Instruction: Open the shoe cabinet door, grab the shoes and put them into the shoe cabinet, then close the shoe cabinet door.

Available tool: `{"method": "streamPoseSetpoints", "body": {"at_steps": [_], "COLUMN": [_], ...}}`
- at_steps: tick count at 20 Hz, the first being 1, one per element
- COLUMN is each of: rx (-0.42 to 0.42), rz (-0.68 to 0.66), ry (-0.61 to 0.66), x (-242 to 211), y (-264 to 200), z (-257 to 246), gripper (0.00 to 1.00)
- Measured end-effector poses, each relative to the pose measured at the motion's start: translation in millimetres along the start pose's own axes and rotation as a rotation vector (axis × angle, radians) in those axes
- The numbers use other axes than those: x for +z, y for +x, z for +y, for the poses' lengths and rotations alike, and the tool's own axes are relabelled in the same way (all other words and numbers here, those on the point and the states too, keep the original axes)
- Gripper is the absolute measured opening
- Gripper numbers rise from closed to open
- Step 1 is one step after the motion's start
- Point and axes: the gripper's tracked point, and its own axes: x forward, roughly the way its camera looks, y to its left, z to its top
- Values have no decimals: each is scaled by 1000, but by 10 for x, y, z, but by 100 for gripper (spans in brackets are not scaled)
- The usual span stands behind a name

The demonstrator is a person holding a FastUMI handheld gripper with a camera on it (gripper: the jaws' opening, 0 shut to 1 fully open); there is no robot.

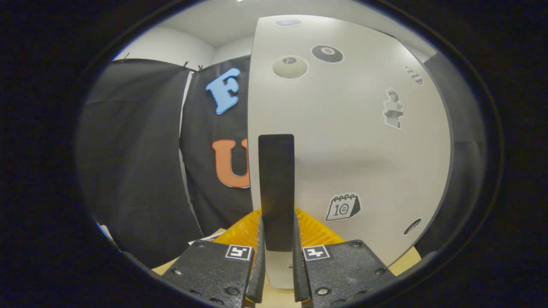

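Gripper (277,252), lower centre of frame, fingers nearly closed and pinching the black door handle (276,188) of the white shoe cabinet door (364,141) (stickered), which is filling centre and right, yellow ribbed object (239,233) lying behind.

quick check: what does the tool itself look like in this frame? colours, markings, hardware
The tool is black. Two chunky matte blocks with angled faces sit side by side, each studded with round screw heads and carrying a small square black-and-white fiducial tag near its inner top corner. From each block a thin, dark, blade-like finger runs forward. No cables or sleeve in view.
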Motion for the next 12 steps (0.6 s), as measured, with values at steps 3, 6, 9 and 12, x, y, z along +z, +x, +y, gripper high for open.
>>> {"method": "streamPoseSetpoints", "body": {"at_steps": [3, 6, 9, 12], "rx": [33, 78, 101, 89], "rz": [19, 22, 23, 17], "ry": [7, 15, 31, 21], "x": [-17, -31, -45, -51], "y": [-119, -269, -379, -582], "z": [-20, -27, -66, -91], "gripper": [30, 28, 26, 25]}}
